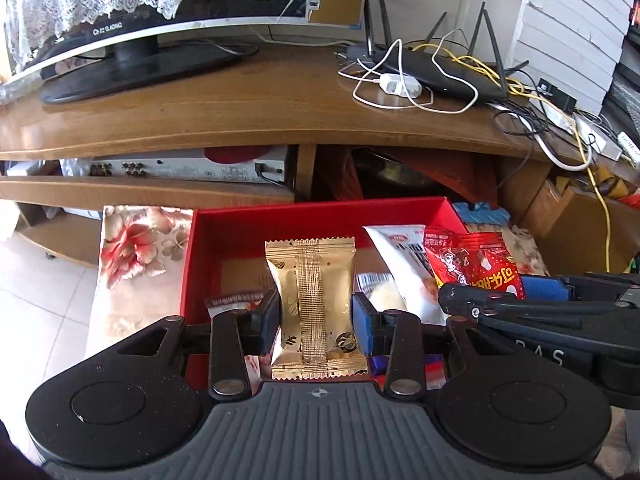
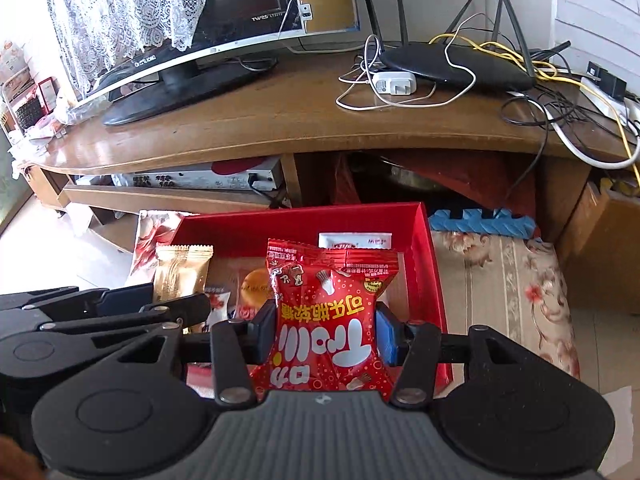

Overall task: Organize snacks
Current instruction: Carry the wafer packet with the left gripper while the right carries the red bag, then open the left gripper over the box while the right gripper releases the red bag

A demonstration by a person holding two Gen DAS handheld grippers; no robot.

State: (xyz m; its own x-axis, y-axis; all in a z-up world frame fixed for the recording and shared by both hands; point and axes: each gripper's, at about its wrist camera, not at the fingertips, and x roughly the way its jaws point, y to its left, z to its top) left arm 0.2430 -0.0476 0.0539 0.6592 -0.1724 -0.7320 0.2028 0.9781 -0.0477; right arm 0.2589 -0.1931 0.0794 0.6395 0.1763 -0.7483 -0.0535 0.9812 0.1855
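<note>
My left gripper (image 1: 316,318) is shut on a gold foil snack packet (image 1: 314,280), held upright above the near edge of a red box (image 1: 320,210). In the right wrist view my right gripper (image 2: 325,330) is shut on a red candy bag (image 2: 328,320) with white lettering, over the same red box (image 2: 424,248). The two grippers hang side by side: the red candy bag (image 1: 472,262) shows at the right of the left wrist view, the gold foil snack packet (image 2: 180,272) at the left of the right wrist view. A white packet (image 1: 404,260) and small wrapped sweets (image 2: 218,302) lie inside the box.
A wooden TV stand (image 1: 260,112) rises behind the box, carrying a monitor (image 1: 132,40), a router (image 2: 456,66) and tangled cables. The box rests on a floral cloth (image 2: 516,280). A blue foam piece (image 2: 480,222) lies behind it. Tiled floor (image 1: 44,288) shows at the left.
</note>
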